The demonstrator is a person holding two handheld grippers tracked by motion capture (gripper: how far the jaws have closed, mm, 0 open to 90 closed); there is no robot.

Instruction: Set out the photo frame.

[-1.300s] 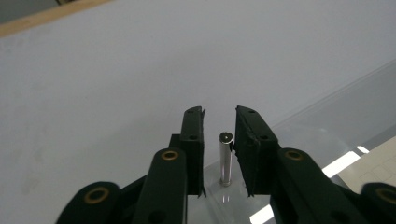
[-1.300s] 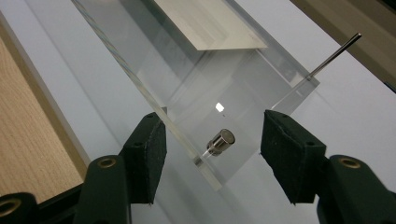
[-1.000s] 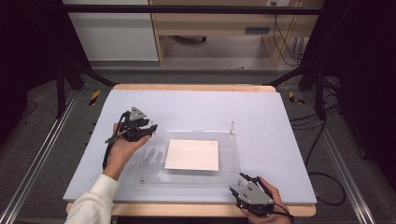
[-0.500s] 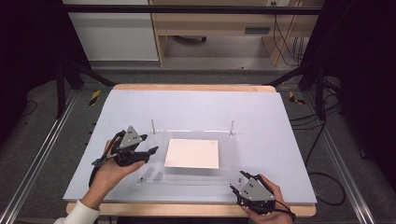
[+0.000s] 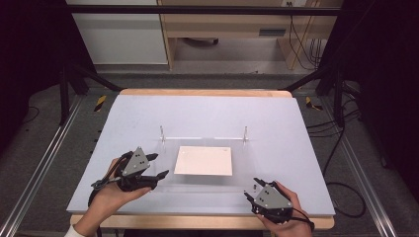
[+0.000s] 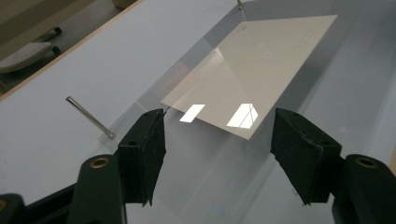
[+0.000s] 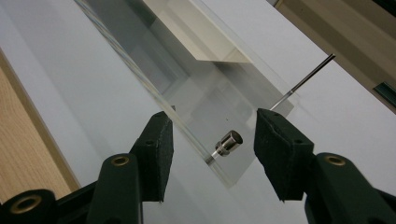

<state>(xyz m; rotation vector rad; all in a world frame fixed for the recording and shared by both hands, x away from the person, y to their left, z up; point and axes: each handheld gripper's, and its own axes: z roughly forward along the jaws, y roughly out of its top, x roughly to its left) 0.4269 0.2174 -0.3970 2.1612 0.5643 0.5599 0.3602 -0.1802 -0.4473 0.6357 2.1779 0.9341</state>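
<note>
L tool [image 5: 157, 165] open, jaws wide, hovering at near-left edge of clear sheet [image 5: 207, 183]; in left gripper view [image 6: 218, 154] jaws straddle sheet's corner zone, card [image 6: 254, 70] just ahead under the acrylic. R tool [image 5: 253, 195] also open, low at near-right corner; in right gripper view [image 7: 212, 140] jaws bracket small metal cap [image 7: 229, 140] sitting at sheet corner, not yet touching it.

Sheet lies flat on surface [image 5: 123, 118], mid-near area, card [image 5: 203, 160] centred beneath/within it. Two thin posts standing at far corners: left post [image 5: 161, 131], right post [image 5: 245, 132]. Near-right cap looks like a standoff nut; near-left corner hardware too faint to tell.

Step, judged: assembling or stripping an acrylic frame, R side going for cap. Best done w/ jaws centred on cap body, closing square, not nipping sheet edge; L tool pressing or pinching sheet edge to stop it sliding or lifting. Slow approach, since clear edge hard to read and cap small, prone to rolling off.

Vs 0.5 s ago: L tool moved nearer person and slightly right, closer to sheet's near-left corner; further still from its spot 1 s ago up by left post. R tool, sheet, card unchanged.
</note>
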